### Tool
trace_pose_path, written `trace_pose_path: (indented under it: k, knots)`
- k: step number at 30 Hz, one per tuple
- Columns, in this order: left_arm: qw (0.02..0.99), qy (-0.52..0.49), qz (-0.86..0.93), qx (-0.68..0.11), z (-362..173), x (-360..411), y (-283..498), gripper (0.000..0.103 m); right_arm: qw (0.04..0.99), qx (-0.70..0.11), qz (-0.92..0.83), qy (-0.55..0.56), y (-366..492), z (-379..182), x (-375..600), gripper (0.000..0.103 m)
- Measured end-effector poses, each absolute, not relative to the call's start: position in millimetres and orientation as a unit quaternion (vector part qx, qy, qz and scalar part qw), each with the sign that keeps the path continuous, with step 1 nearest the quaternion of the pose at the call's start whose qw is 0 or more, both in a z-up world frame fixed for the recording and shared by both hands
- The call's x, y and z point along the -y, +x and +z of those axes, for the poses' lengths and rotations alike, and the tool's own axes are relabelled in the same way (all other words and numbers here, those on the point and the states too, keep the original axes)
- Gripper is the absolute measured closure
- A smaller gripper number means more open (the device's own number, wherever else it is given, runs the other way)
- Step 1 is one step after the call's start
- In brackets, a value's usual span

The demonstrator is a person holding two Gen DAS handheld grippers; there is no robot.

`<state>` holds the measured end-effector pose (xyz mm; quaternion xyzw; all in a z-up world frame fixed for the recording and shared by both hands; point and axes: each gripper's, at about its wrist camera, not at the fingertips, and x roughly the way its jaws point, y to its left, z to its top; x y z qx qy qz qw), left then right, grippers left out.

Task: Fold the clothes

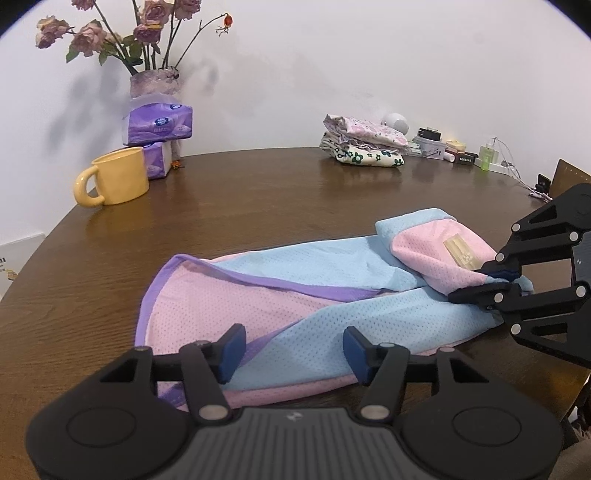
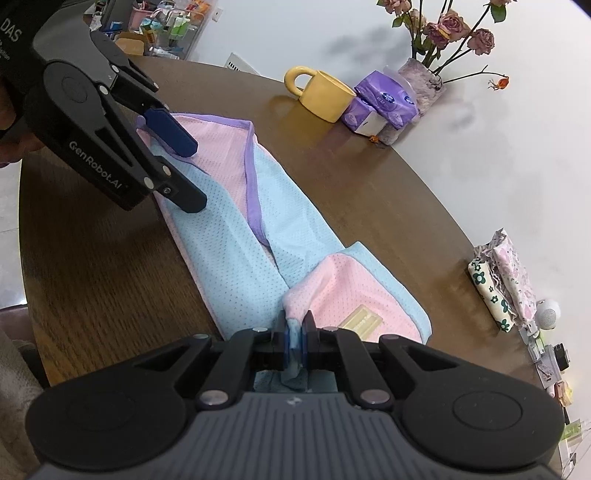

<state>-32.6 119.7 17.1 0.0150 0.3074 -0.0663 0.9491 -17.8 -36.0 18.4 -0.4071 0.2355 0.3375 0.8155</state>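
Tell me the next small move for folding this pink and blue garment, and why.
Probably close the left gripper on the near hem of the garment: its jaws stand open over the cloth, holding nothing, while the right gripper is already shut on the other end.

Round dark wood table (image 1: 258, 192), plain white wall (image 1: 332, 55), possibly shelving (image 2: 162, 26) behind

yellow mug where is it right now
The yellow mug stands on the table at the left of the left wrist view, just in front of the purple tissue packs, well beyond the garment.
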Motion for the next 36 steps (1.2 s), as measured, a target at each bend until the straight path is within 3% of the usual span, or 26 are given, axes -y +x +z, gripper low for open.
trace_pose_path:
  k: [25, 28, 30, 36]
  knots:
    - [0.950, 0.000, -0.059, -0.306, 17.6, -116.6, -33.6, 0.042, 0.836, -0.253, 0.327, -0.360, -14.2, 17.9, 34.2, 0.093]
    - [0.950, -0.001, -0.059, -0.307, 18.0, -116.7, -32.9, 0.040, 0.842, -0.259, 0.330, -0.339, -12.2, 22.3, 37.8, 0.082]
    - [0.949, -0.001, -0.059, -0.308, 18.0, -116.1, -32.7, 0.037, 0.847, -0.260, 0.333, -0.322, -11.1, 26.3, 41.5, 0.053]
    - [0.948, -0.006, -0.064, -0.311, 17.9, -112.7, -31.5, 0.026, 0.855, -0.277, 0.350, -0.264, -6.6, 38.8, 56.6, 0.042]
